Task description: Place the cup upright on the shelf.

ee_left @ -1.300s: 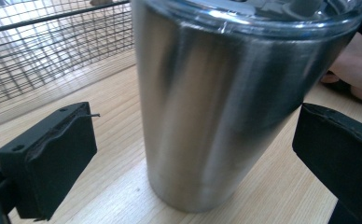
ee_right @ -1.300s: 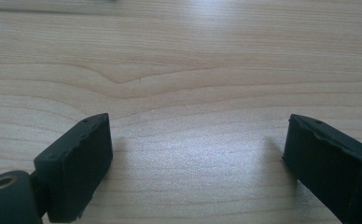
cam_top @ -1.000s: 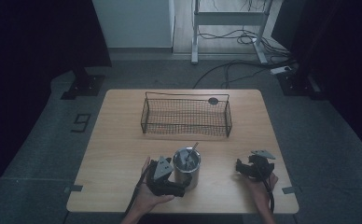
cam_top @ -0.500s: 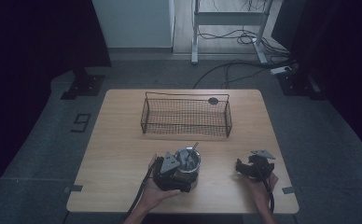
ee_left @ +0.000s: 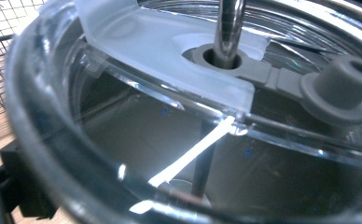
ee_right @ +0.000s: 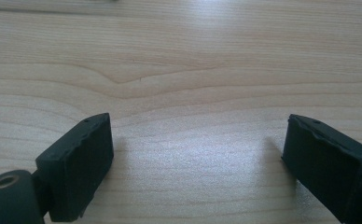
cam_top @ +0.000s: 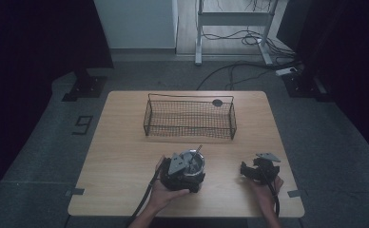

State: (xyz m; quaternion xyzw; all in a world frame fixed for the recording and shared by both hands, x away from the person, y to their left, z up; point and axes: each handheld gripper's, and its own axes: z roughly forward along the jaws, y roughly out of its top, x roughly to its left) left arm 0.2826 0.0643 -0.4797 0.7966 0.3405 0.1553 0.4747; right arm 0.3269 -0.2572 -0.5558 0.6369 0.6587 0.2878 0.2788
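A steel cup (cam_top: 194,162) with a clear lid (ee_left: 170,46) and a metal straw (ee_left: 229,28) stands on the wooden table (cam_top: 125,152), near its front edge. My left gripper (cam_top: 186,175) sits over and around the cup, and its jaws have just been closing with the cup between them. One of its black fingers (ee_left: 20,186) shows beside the cup's wall; the other is hidden. A grey stopper (ee_left: 342,81) hangs off the lid. My right gripper (cam_top: 245,169) rests low at the front right, open (ee_right: 198,158), with bare wood between its jaws.
A black wire basket (cam_top: 190,97) stands across the middle of the table, beyond the cup. A small dark round spot (cam_top: 217,102) lies just behind the basket's right end. Cables and a metal stand are on the floor beyond the table.
My left gripper has moved right from beside the cup to over and around it. The right gripper has kept still.
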